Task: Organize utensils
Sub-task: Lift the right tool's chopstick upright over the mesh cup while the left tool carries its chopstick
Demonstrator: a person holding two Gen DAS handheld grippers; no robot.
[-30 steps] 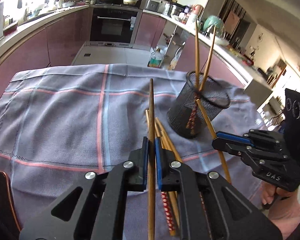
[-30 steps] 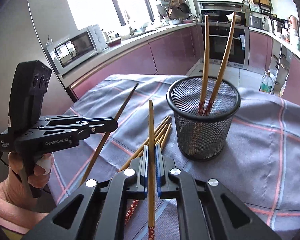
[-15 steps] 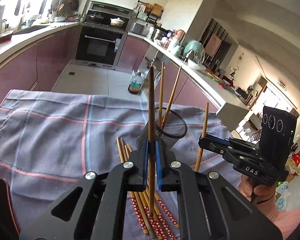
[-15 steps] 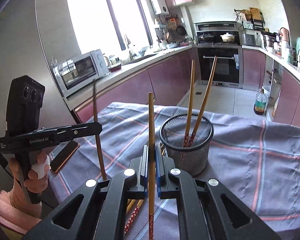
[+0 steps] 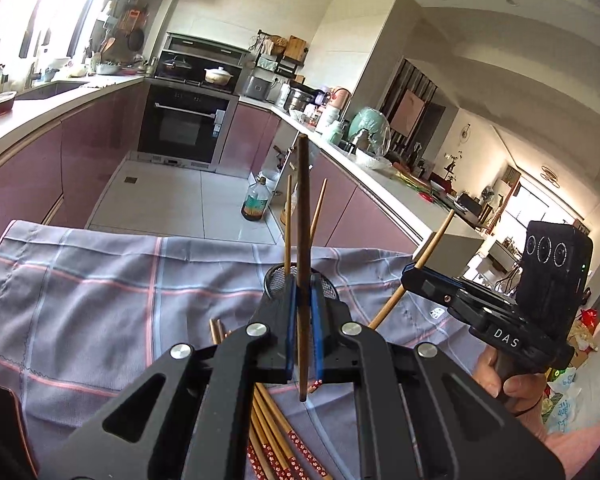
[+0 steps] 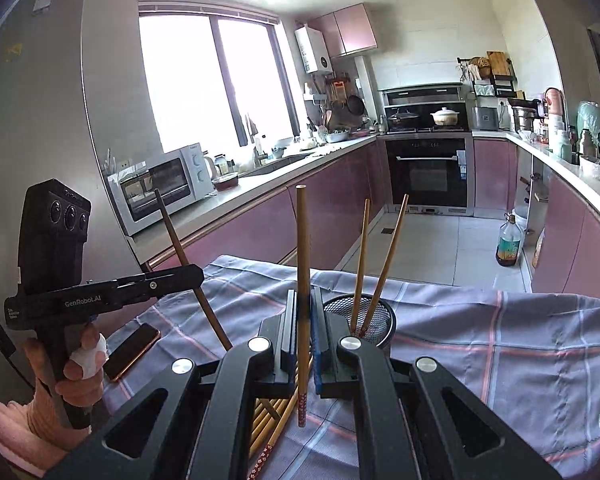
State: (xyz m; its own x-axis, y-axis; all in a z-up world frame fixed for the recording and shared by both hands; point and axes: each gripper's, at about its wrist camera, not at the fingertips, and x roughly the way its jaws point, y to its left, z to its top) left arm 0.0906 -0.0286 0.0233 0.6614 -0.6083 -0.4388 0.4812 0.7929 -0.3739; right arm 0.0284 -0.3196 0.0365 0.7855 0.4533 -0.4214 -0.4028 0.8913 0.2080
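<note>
A dark brown chopstick (image 5: 302, 264) was pinched upright in the left hand-held gripper (image 5: 302, 332), a lighter one (image 6: 302, 308) in the right hand-held gripper (image 6: 302, 336); the mesh cup (image 6: 382, 322) at one o'clock was partly hidden.

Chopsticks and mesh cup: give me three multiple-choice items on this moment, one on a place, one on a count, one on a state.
1. Where do the loose chopsticks lie?
A. on the checked cloth, on the near side of the mesh cup
B. on the kitchen floor
C. on the counter by the microwave

2. How many chopsticks stand in the mesh cup?
A. none
B. two
C. five

3. How does the left gripper stand?
A. wide open and empty
B. shut on a phone
C. shut on one dark chopstick

Answers: 1 A, the bundle lies on the cloth, nearer the cameras than the cup. 2 B, a pair of chopsticks leans out of the cup. 3 C, its pads pinch the dark stick; the right gripper likewise holds a lighter chopstick.
</note>
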